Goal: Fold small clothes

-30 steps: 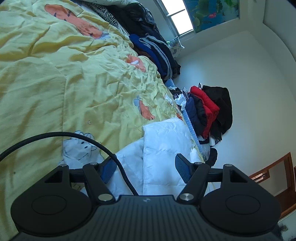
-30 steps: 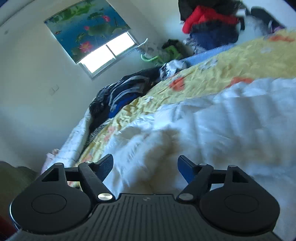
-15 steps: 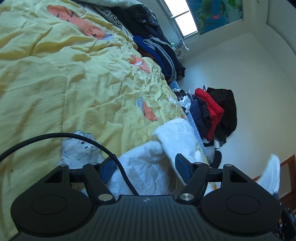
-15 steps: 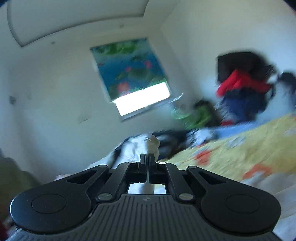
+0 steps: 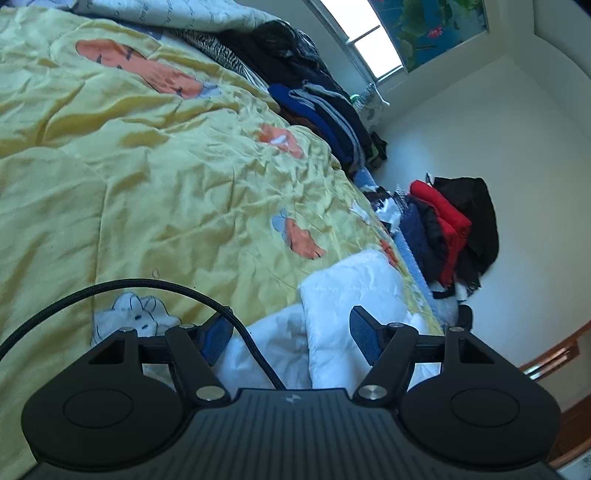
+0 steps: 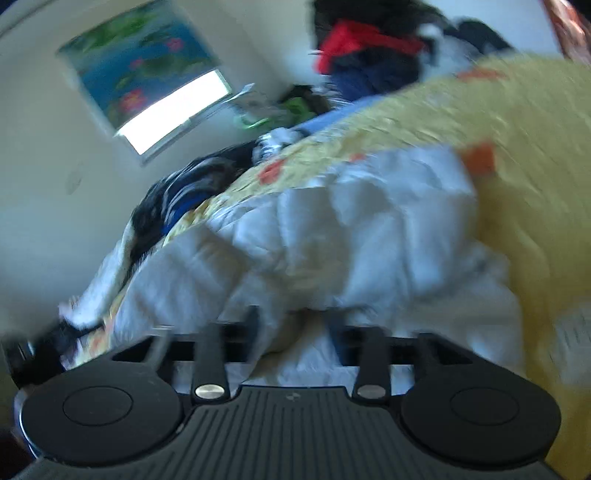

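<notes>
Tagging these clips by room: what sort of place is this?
Most likely a bedroom: a bed under a yellow quilt, heaps of clothes beside it, and a window with a flower-print blind.

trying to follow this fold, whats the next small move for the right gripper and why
Probably ease the right gripper forward onto the white garment and close on its near edge: its jaws are opening, nothing is pinched, and the garment lies rumpled on the yellow quilt.

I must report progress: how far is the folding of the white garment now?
Done: white garment has one part folded over itself on the yellow quilt. In hand: nothing held; left gripper open, right gripper opening over it. Left: remaining folds.
</notes>
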Motion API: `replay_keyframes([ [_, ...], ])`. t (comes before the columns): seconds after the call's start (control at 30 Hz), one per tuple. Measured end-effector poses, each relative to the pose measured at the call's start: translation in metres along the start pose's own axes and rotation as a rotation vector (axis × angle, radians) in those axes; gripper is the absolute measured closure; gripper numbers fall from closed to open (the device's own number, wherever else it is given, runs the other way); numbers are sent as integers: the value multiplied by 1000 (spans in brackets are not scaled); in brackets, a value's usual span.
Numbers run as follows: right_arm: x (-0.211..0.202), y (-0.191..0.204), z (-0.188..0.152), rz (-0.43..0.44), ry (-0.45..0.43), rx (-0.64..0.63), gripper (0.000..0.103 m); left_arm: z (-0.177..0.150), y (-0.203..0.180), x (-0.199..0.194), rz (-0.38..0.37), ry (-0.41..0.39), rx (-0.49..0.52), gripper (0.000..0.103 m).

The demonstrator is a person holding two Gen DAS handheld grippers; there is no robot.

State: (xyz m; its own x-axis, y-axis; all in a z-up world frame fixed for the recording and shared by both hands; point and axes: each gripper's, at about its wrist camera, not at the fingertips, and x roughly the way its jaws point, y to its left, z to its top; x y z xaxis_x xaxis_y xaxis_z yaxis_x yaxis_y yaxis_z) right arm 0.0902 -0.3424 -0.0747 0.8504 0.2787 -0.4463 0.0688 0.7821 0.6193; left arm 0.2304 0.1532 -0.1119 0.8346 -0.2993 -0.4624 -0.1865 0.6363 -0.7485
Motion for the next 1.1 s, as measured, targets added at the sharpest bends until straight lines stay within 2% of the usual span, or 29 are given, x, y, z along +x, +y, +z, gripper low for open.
replay_keyframes([
  [0.07,-5,-4,7,30,-5,99,45,-1,-2,-1,-16,-14,-7,34],
  [0.13,-8,-1,16,75,-2,156,31,-4,-8,-1,-25,-14,10,34],
  [0.2,-4,9,30,91,15,183,23,-9,-17,0,-44,-5,61,34],
  [0.23,1,15,36,94,30,205,22,-12,-22,0,-46,-8,91,34],
  [0.33,21,34,55,97,147,278,20,-23,-37,2,-27,-12,193,34],
  [0.43,45,60,68,2,272,293,21,-34,-43,7,-16,17,268,34],
  [0.57,65,86,76,-43,294,189,22,-44,-37,11,-24,61,277,34],
  [0.63,69,91,66,-18,364,163,29,-45,-32,10,-27,58,281,34],
  [0.7,63,98,46,-3,455,78,31,-45,-29,8,-31,58,282,34],
  [0.83,33,94,-7,-119,570,-57,30,-44,-23,7,-33,46,267,34],
  [0.93,12,81,-2,-83,473,-12,30,-48,-22,7,-36,44,294,34],
  [1.03,11,79,37,-23,304,63,25,-51,-22,4,-26,32,328,34],
  [1.1,27,82,63,-29,213,76,23,-53,-21,1,-23,27,330,34],
])
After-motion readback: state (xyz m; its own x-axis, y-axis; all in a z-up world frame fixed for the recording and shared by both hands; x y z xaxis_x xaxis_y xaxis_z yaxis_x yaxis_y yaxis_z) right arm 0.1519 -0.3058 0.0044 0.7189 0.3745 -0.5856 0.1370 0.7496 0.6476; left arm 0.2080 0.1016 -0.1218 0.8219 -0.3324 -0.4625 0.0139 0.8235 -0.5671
